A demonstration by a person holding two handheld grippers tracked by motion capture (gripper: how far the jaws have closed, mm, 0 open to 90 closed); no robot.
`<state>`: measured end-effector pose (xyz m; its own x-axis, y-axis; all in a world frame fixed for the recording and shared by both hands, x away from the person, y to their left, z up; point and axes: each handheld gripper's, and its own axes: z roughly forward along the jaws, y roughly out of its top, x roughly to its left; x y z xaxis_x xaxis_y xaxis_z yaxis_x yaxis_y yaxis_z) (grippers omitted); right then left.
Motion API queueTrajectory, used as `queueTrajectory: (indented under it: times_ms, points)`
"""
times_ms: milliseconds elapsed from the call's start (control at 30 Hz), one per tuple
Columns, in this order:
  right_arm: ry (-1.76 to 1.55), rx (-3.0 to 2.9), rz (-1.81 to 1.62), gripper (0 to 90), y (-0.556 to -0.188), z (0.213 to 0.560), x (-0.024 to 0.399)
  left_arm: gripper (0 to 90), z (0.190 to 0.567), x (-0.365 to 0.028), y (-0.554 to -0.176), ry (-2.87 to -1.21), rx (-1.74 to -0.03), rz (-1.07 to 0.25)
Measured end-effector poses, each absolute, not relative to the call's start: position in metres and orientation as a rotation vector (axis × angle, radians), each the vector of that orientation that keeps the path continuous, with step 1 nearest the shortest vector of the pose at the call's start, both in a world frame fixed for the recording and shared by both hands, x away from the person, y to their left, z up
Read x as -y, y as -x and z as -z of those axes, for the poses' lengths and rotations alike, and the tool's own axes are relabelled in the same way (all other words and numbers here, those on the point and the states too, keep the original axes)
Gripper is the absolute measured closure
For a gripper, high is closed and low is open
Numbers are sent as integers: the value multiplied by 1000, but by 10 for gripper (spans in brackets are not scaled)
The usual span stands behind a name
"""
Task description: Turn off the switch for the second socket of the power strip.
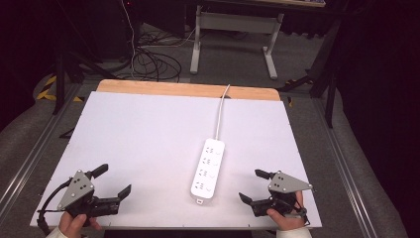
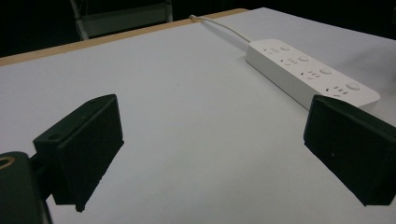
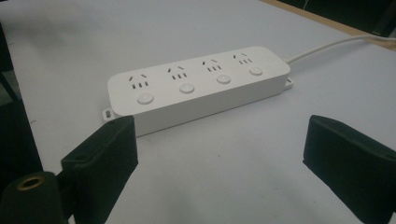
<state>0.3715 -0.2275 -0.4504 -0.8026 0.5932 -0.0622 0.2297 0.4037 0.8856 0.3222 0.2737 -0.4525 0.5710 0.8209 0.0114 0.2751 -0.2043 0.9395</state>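
white board (image 1: pixel 148 134) on a wooden table (image 1: pixel 148 88), dark room; both tools wide, empty.

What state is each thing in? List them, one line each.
Power strip: lying flat on the white board, all four sockets empty, nothing plugged in.
Power strip cord: attached, running off the far edge of the table.
Left tongs: open, holding nothing, apart from the strip.
Right tongs: open, holding nothing, apart from the strip.
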Motion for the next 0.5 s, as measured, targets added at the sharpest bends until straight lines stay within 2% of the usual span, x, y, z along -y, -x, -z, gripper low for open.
queueTrajectory:
  times_ms: [500]
  points:
    - [-701,-2289,-1315,107,-370,449,226,51,452,-273,-321,-1740,-910,-698]
